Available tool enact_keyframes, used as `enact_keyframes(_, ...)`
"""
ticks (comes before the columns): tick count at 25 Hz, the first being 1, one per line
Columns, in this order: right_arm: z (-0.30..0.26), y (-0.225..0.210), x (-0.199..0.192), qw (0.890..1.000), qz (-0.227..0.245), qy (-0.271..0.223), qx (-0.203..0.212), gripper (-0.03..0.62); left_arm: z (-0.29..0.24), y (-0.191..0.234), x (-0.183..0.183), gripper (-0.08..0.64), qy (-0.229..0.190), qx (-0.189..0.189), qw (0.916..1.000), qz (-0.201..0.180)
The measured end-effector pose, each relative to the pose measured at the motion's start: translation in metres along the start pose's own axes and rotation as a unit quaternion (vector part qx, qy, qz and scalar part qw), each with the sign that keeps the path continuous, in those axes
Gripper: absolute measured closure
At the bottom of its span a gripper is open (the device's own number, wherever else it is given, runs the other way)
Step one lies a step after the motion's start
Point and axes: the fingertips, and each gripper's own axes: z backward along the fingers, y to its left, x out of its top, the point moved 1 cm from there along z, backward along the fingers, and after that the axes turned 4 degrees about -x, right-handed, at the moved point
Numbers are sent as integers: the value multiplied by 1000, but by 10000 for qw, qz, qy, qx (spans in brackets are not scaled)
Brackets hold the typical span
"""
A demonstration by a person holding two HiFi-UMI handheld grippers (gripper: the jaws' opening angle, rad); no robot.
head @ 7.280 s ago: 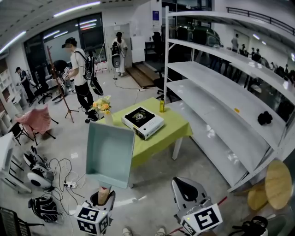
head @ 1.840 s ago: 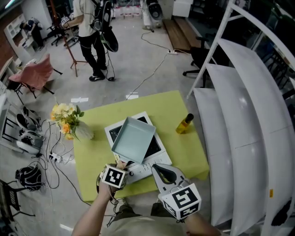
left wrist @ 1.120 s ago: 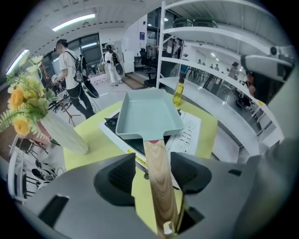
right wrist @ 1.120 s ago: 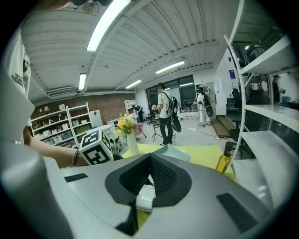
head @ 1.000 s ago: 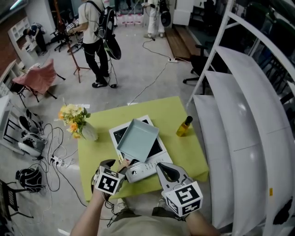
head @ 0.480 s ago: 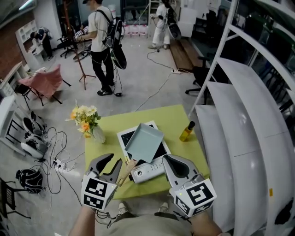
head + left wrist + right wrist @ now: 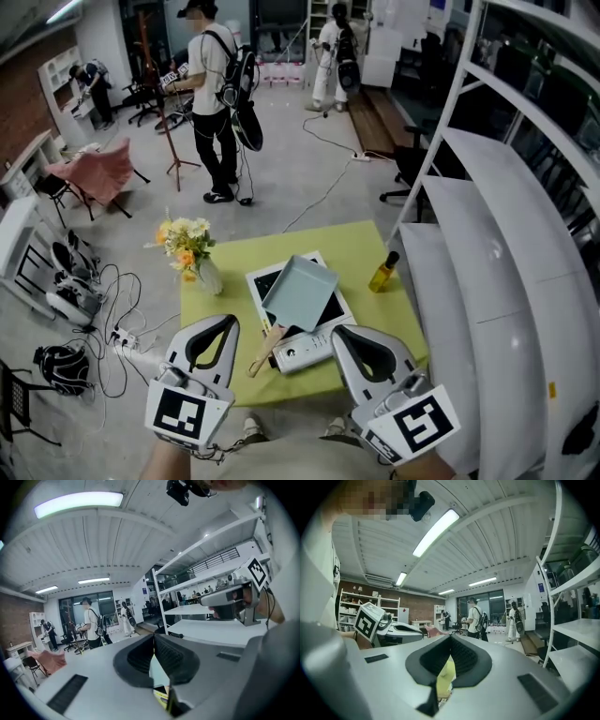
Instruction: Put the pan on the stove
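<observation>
1. Two grippers hang low in my head view, one on each side of the stove's near end, and both are clear of the pan (image 7: 300,291).
2. The pan sits on the stove (image 7: 317,347), which stands on the yellow-green surface (image 7: 361,246).
3. The pan is square and pale blue-green, with low raised walls. It lies turned at an angle to the stove's edges.
4. Its wooden handle (image 7: 265,350) points back toward me, reaching past the stove's near left corner and out over the surface.
5. The left gripper (image 7: 218,321) has its fingers together with nothing between them. Through the gap below the tips, its own view shows a slice of the pan.
6. The right gripper (image 7: 345,330) also has its fingers together and holds nothing.
7. A yellow bottle (image 7: 382,273) stands on the surface to the right of the stove. The flowers (image 7: 187,246) are at the left edge, and both are apart from the stove.
</observation>
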Motion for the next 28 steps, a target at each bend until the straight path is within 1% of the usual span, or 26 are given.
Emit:
enact_keyframes(4, 4, 10, -9, 9999, 43, 131, 87, 586, 14, -6, 0, 552, -96, 45, 9998, -160)
enact_keyframes(10, 4, 18, -36, 9987, 12, 488, 161, 586, 21, -17, -27, 554, 151, -146, 9997, 93)
enact_keyframes(14, 1, 20, -49, 9977, 15, 638, 214, 586, 23, -18, -41, 554, 290, -108, 9995, 68)
enact_keyframes(22, -6, 26, -47, 9974, 67, 647, 322, 586, 28, -14, -37, 554, 185, -42, 9997, 120)
enact_keyframes(28, -6, 20, -49, 9974, 74, 633, 330, 586, 22, -15, -34, 554, 137, -15, 9998, 107)
